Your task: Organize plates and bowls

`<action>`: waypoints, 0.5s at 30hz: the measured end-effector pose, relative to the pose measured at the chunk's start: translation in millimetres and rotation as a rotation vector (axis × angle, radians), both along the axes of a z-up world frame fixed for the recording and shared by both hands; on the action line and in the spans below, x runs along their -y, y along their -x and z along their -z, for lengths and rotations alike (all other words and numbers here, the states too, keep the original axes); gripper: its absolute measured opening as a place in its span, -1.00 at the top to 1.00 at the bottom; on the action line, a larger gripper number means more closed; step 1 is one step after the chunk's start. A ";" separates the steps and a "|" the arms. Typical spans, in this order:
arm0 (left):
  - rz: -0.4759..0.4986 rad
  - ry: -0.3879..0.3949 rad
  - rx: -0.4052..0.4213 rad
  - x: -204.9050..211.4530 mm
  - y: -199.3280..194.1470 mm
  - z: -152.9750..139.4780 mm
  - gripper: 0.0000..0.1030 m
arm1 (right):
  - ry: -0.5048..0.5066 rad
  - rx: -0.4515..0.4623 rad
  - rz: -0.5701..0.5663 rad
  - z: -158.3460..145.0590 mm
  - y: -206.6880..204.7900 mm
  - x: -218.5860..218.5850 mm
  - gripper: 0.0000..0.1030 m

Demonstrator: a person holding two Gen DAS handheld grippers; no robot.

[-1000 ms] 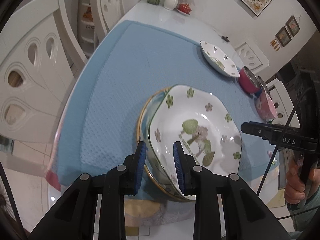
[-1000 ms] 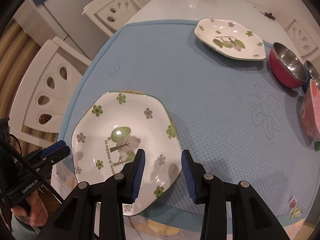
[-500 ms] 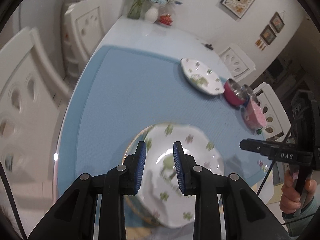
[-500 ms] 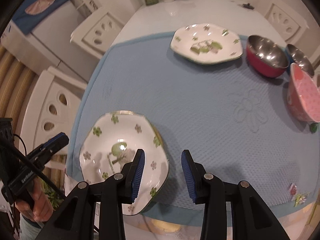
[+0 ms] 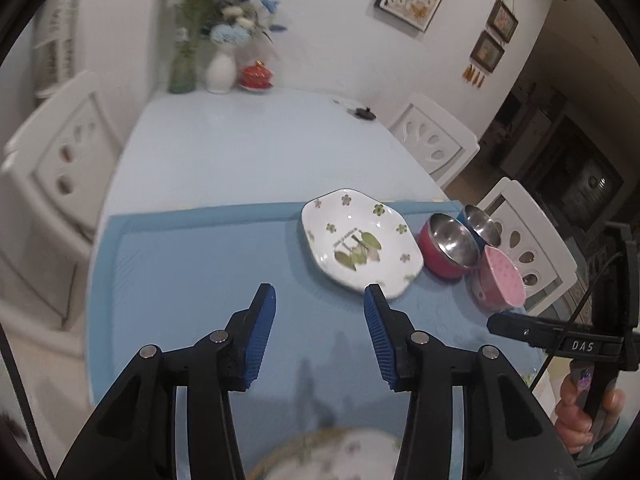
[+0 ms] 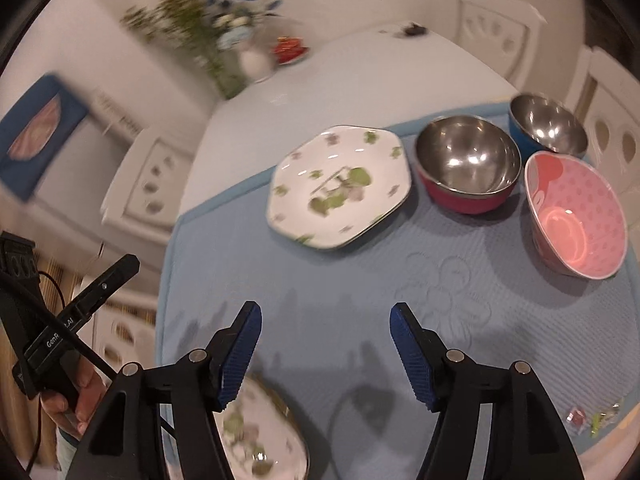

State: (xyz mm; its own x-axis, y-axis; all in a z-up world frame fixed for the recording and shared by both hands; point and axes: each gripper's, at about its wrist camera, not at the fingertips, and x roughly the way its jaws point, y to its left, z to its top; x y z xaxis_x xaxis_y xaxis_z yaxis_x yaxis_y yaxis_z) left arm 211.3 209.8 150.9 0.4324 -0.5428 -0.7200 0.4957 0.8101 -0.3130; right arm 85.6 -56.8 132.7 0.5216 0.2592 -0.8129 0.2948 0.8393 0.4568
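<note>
A white flower-patterned plate (image 5: pixel 360 246) lies at the far right of the blue mat (image 5: pixel 192 264); it also shows in the right wrist view (image 6: pixel 340 188). Beside it stand a red steel-lined bowl (image 5: pixel 450 246) (image 6: pixel 468 164), a blue steel bowl (image 5: pixel 480 222) (image 6: pixel 548 126) and a pink dotted bowl (image 5: pixel 502 282) (image 6: pixel 576 216). A stack of patterned plates (image 5: pixel 336 456) (image 6: pixel 260 436) sits at the mat's near edge. My left gripper (image 5: pixel 320 306) is open and empty above the mat. My right gripper (image 6: pixel 326 326) is open and empty, above the mat.
White chairs (image 5: pixel 60 168) (image 5: pixel 436 140) stand around the white table (image 5: pixel 248 140). A vase of flowers (image 5: pixel 220 68) and a red lidded pot (image 5: pixel 256 78) sit at the far end. A small black object (image 5: pixel 362 113) lies near the far right edge.
Both grippers have opened wide and lifted back from the near plate stack, now pointing toward the far plate and bowls. The stack stays at the near edge.
</note>
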 end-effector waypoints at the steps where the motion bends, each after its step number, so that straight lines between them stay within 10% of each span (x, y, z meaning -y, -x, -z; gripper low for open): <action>1: 0.012 -0.005 -0.013 10.0 -14.7 7.3 0.16 | -0.008 -0.019 0.030 10.3 -12.0 6.9 -0.26; 15: 0.084 -0.032 -0.165 88.7 -131.8 111.5 0.17 | -0.033 -0.116 0.152 97.2 -108.0 44.2 -0.01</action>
